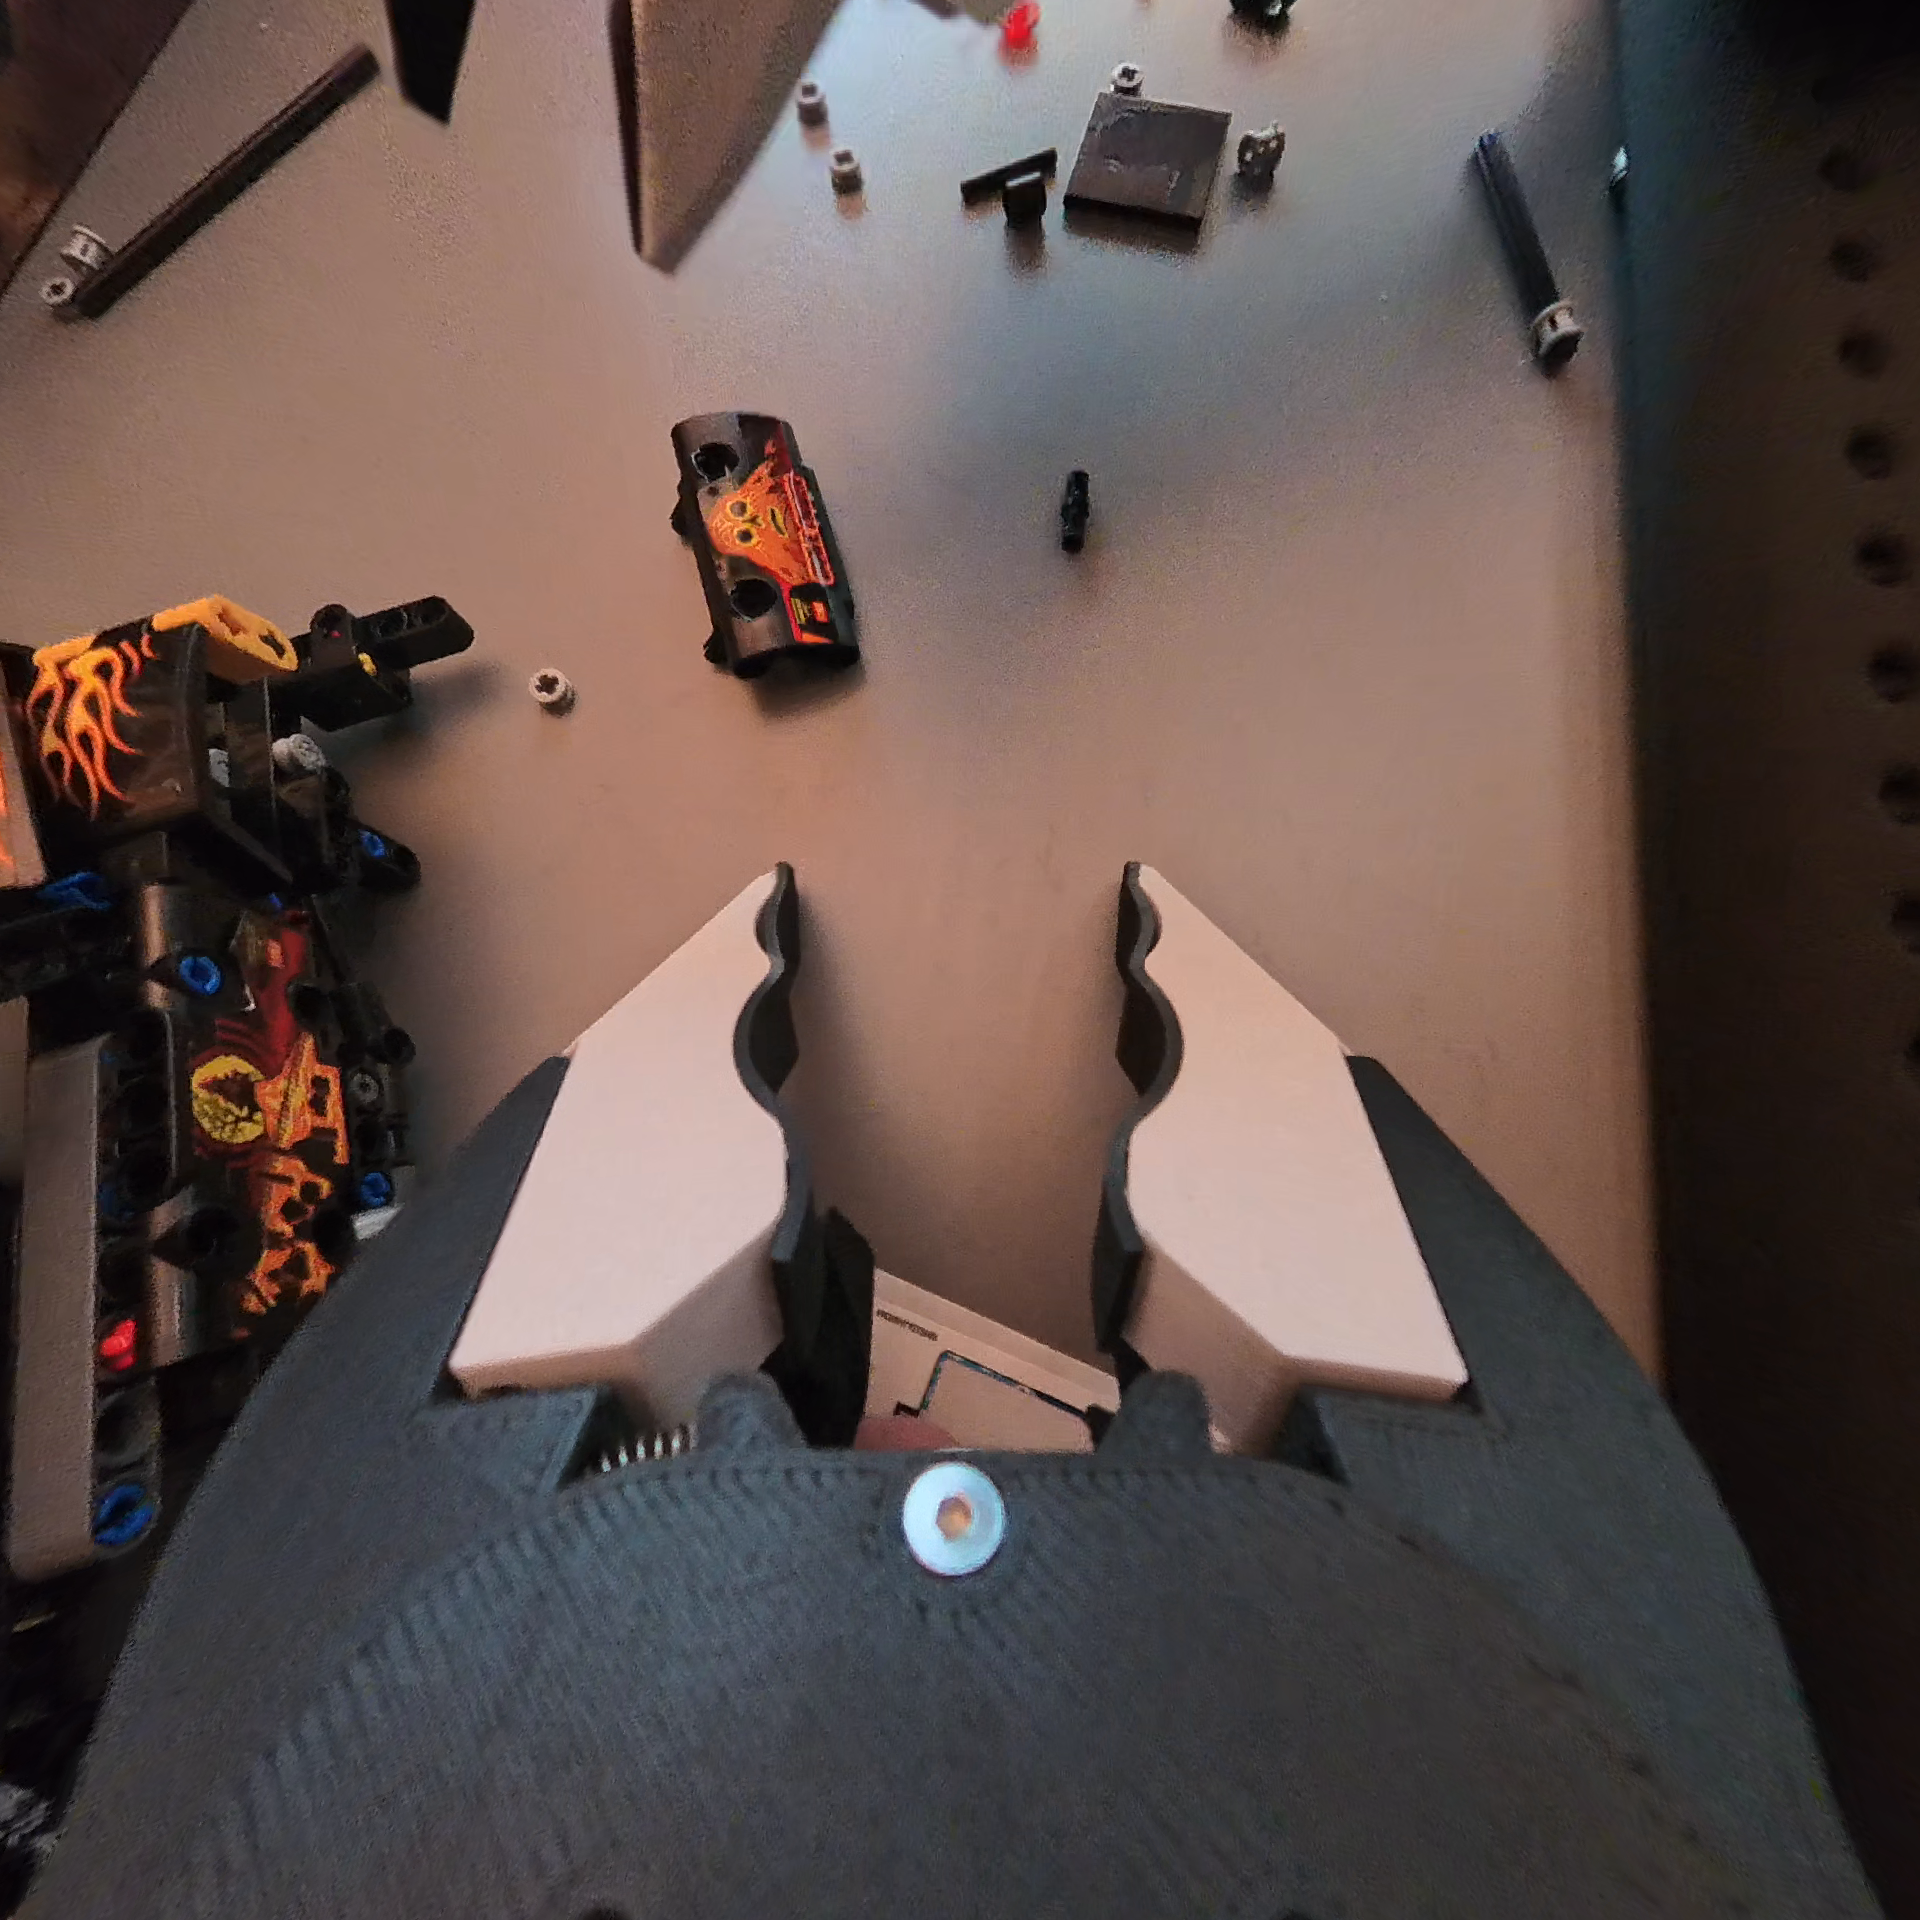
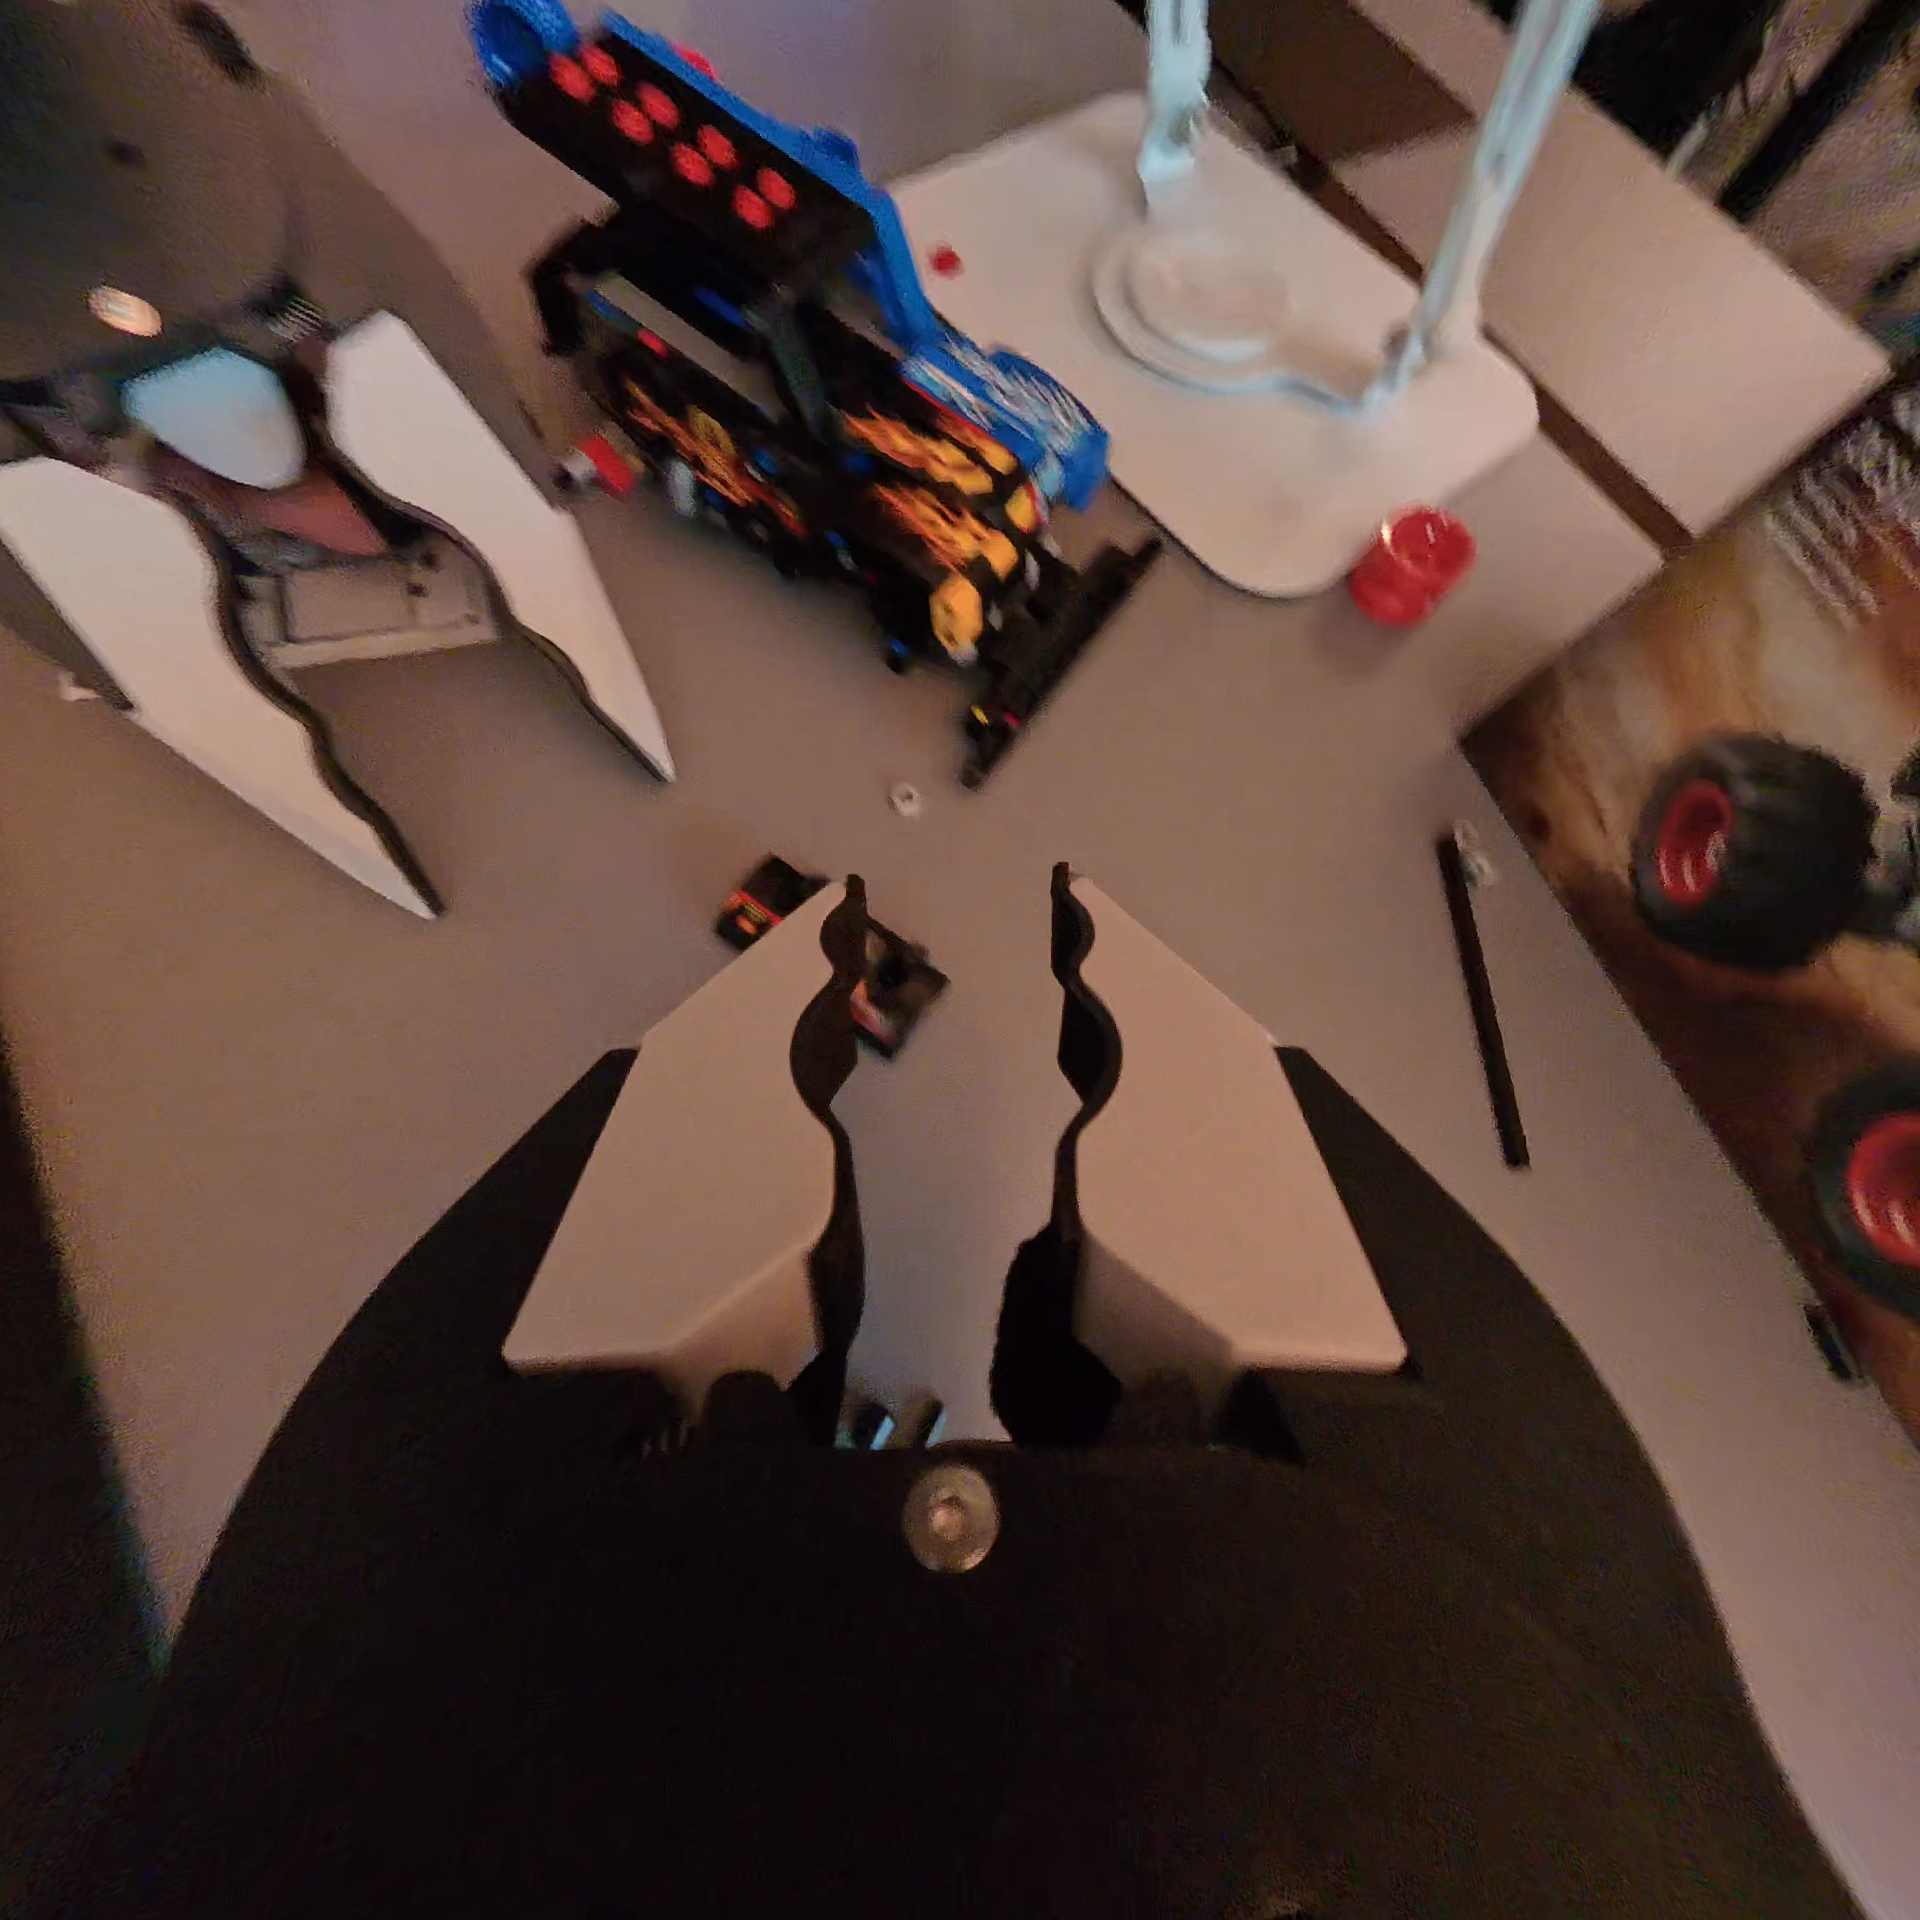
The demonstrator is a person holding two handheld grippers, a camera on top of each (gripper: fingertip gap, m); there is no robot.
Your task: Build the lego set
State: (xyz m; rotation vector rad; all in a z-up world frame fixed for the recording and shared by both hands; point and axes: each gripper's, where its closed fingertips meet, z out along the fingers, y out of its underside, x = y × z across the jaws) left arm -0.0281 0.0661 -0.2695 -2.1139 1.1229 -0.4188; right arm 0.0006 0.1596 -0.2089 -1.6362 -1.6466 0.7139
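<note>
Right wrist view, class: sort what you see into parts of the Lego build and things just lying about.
Belongs to the build:
- half-built truck
- loose printed panel
- red wheel hub
- long black axle
- small grey bush

Just lying about:
- white lamp base
- set's box picture

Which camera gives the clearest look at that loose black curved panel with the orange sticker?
The left wrist view: the curved panel lies whole and sharp on the table, with nothing covering it. In the right wrist view it is blurred and half hidden behind the right gripper's fingers.
</note>
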